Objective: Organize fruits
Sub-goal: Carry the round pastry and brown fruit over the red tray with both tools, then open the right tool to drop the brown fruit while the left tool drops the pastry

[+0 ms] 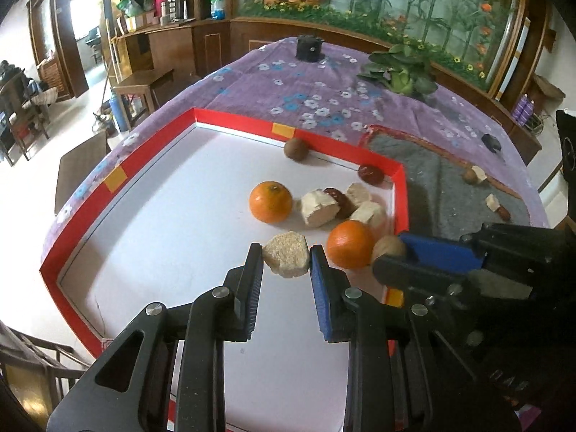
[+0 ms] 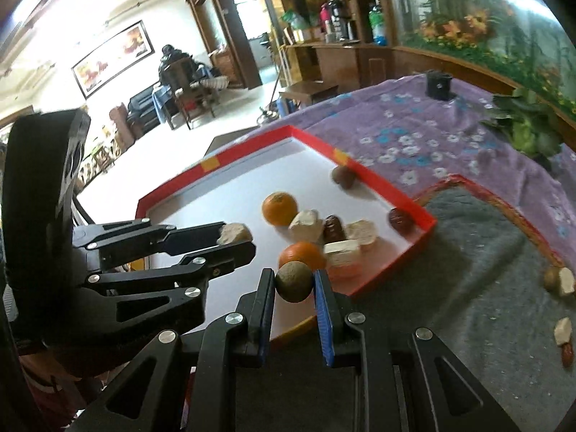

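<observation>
A red-rimmed white tray (image 1: 230,122) (image 2: 248,147) holds two oranges (image 1: 270,201) (image 1: 350,244), several beige chunks (image 1: 319,208), red dates (image 1: 370,174) and a brown fruit (image 1: 296,149). My left gripper (image 1: 286,257) is shut on a beige crumbly chunk (image 1: 286,256) above the tray; it also shows in the right wrist view (image 2: 235,239) with the chunk (image 2: 234,233). My right gripper (image 2: 294,280) is shut on a round brown-green fruit (image 2: 294,280) over the tray's near right edge; in the left wrist view the gripper (image 1: 390,252) holds the fruit (image 1: 388,247) beside the near orange.
A grey mat (image 1: 450,187) (image 2: 468,252) with a red edge lies right of the tray, with loose chunks, a brown fruit and dates (image 2: 559,280) (image 2: 563,338) on it. A leafy green vegetable (image 1: 399,68) and a black object (image 1: 309,47) sit on the purple floral cloth behind.
</observation>
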Action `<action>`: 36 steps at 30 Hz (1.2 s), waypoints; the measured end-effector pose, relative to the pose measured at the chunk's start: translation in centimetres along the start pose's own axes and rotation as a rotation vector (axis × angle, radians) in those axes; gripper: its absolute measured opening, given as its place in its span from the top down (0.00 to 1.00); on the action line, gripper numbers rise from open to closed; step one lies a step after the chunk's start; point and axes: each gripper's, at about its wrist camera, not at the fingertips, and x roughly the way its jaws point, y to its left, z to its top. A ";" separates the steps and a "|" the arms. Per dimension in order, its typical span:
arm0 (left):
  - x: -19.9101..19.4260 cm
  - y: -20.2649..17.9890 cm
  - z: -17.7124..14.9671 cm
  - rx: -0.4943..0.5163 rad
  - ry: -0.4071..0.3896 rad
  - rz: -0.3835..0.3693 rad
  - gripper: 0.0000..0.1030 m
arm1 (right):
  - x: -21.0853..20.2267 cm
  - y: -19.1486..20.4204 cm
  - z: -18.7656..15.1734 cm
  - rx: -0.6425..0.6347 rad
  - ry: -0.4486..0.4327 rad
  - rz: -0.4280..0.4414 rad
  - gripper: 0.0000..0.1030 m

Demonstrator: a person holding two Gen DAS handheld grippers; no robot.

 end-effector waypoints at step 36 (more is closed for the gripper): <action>0.8 1.9 -0.5 -0.051 0.014 0.063 0.75 | 1.4 1.4 -1.0 -0.014 0.046 0.068 0.79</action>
